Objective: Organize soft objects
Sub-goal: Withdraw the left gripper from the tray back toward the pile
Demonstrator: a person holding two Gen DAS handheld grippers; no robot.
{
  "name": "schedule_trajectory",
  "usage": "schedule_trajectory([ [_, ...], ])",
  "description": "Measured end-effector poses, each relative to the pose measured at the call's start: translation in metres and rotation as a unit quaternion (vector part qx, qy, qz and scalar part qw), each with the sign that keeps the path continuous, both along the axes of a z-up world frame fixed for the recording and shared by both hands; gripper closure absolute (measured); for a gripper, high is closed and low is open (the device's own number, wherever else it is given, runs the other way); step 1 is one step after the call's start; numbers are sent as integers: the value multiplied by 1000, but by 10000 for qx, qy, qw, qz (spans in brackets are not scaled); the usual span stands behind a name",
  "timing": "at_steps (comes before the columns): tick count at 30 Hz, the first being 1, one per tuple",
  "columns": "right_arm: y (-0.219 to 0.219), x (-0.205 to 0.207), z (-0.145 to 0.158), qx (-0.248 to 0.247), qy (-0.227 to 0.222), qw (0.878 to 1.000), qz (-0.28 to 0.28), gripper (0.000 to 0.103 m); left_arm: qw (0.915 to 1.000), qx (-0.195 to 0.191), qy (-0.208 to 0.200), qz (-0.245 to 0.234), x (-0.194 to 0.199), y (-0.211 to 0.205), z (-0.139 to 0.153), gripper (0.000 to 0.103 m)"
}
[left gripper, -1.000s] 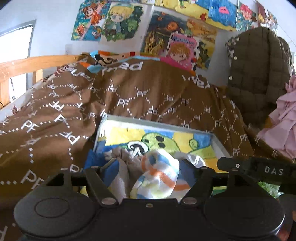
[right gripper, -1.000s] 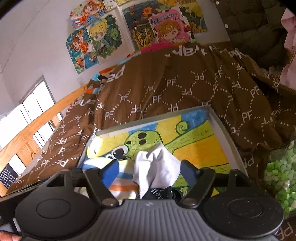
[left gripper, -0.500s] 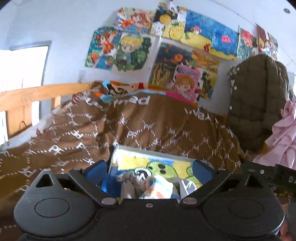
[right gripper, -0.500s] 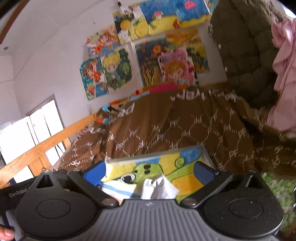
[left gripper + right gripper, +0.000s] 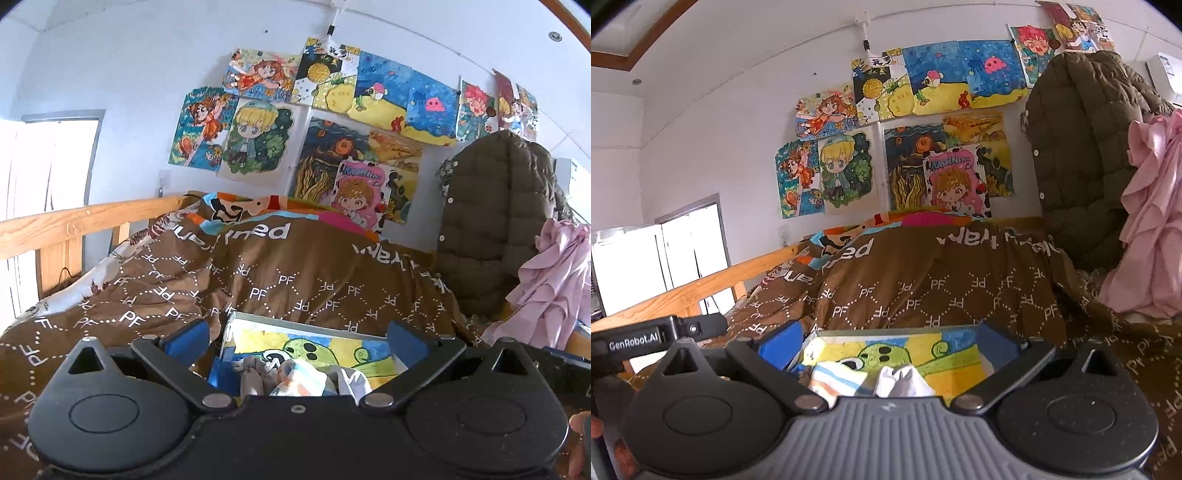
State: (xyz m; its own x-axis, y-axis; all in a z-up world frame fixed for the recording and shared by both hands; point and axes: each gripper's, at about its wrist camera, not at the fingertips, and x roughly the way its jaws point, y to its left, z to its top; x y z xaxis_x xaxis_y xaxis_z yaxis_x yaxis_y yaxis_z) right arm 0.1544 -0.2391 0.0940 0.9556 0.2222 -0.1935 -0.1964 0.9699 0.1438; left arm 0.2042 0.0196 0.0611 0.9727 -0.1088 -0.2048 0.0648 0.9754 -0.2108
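Two hand-held grippers are up over the bed, and both are released with nothing between their blue pads. The left hand-held gripper has its jaws still easing wider; the right hand-held gripper stands spread as wide as it goes.

Count the soft things in the left view: three. A crumpled grey-beige cloth, a rolled white sock with orange and blue stripes touching it, and a white cloth bundle on the far side of the sock. They sit in a row at the near edge of one shallow grey-rimmed tray with a yellow, blue and green cartoon lining, which rests on the brown bed cover printed with white "PF" letters.

All three lie below and just ahead of the left hand-held gripper, inside the gap between its fingers but touched by neither pad.

In the right view only two show: the striped sock and the white bundle, side by side, peeking over the gripper body, low between the open fingers and clear of them. The tray rim runs behind them.

At the far side of the bed stand one olive quilted jacket and one pink garment. A wooden bed rail runs along the left edge.
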Motion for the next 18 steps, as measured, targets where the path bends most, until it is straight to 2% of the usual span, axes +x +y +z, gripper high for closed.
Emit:
schedule_trajectory([
  [6,-6,-33,0,11,10,10000,-17,0,10000,60,-37,-49,-33,-1,3,1],
  [13,-14,-53,-10,-18,314,9995,-103,0,9997,81,48,-239,-61,-8,-1,1],
  [18,-18,-71,-15,-65,368,9993,-72,0,9994,165,145,-280,-79,-12,-7,1],
])
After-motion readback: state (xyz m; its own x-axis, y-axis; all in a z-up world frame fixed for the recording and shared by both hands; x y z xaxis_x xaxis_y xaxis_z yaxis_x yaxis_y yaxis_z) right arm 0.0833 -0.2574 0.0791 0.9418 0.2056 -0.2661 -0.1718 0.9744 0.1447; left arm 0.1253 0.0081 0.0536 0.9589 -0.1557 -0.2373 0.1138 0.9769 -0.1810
